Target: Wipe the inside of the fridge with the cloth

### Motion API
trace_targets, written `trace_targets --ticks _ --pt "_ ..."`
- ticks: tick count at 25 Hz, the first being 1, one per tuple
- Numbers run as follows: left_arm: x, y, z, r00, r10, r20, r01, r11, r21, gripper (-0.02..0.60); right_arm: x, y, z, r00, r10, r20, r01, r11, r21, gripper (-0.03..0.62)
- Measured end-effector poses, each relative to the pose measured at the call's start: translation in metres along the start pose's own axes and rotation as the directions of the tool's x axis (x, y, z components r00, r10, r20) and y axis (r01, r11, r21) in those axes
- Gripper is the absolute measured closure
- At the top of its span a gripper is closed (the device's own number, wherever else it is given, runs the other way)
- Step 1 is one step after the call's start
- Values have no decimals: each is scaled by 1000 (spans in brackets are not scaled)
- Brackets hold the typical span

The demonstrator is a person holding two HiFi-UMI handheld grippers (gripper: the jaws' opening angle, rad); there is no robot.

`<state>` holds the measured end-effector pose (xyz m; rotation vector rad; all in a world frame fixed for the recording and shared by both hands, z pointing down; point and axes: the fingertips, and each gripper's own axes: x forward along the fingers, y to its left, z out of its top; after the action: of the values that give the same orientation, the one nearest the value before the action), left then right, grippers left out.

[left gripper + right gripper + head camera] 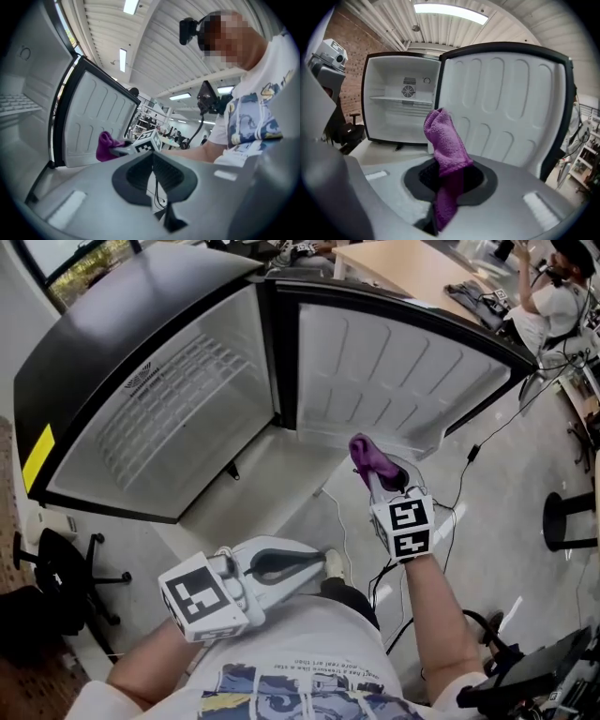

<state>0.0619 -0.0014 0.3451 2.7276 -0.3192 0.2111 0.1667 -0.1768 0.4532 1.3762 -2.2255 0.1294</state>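
The fridge point(389, 84) is opened to the front, its door point(506, 112) swung wide to the right. The inside is split by a wire shelf point(393, 99), with room above and below. The left side is flanked by a chair point(58, 563); cables point(472, 456) are trailed beneath the door.

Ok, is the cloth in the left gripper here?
No, the purple cloth is clamped in the right gripper, while the left gripper has its jaws together on nothing.
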Motion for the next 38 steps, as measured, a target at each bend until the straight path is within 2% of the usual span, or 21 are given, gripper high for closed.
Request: trace_targets --ticks 4,6,8,12,16,19,22,25,28,31,33,38 --pt "-21 6 -2 999 54 -7 -54 998 -20 574 41 53 -11 987 161 -24 -158 982 104 540" --pt "-34 11 -6 996 89 -9 -89 996 -30 574 58 79 -19 968 248 -41 -237 954 185 540" --pt "-47 17 -12 992 126 -13 -126 991 -35 574 75 95 -30 952 301 -59 -276 924 265 540" --pt "-60 19 -14 987 159 -16 -160 985 -58 574 103 105 -50 931 349 -106 -286 879 383 540" --pt "-67 24 -17 984 177 -12 -178 981 -76 574 122 104 -71 906 395 -150 -271 816 510 540" --pt "-68 26 -17 983 185 -11 -185 979 -80 574 133 100 -76 899 405 -165 -257 796 548 540" --pt "-69 26 -19 982 186 -14 -187 978 -95 575 141 100 -64 894 427 -133 -280 766 579 540" --pt "-63 23 -13 984 179 -16 -180 978 -106 574 150 102 -48 885 458 -85 -312 718 622 540" --pt "-59 25 -17 984 180 -18 -181 980 -84 574 157 104 -39 877 478 -51 -335 684 649 540" --pt "-55 28 -19 983 183 -31 -184 980 -78 574 161 102 -37 869 495 -13 -349 631 693 540" --pt "-51 27 -17 983 179 -39 -182 979 -92 574 160 99 -39 869 495 -4 -348 617 706 540" --pt "-39 29 -16 985 165 -48 -168 983 -77 574 153 84 -44 881 474 5 -334 613 716 540"
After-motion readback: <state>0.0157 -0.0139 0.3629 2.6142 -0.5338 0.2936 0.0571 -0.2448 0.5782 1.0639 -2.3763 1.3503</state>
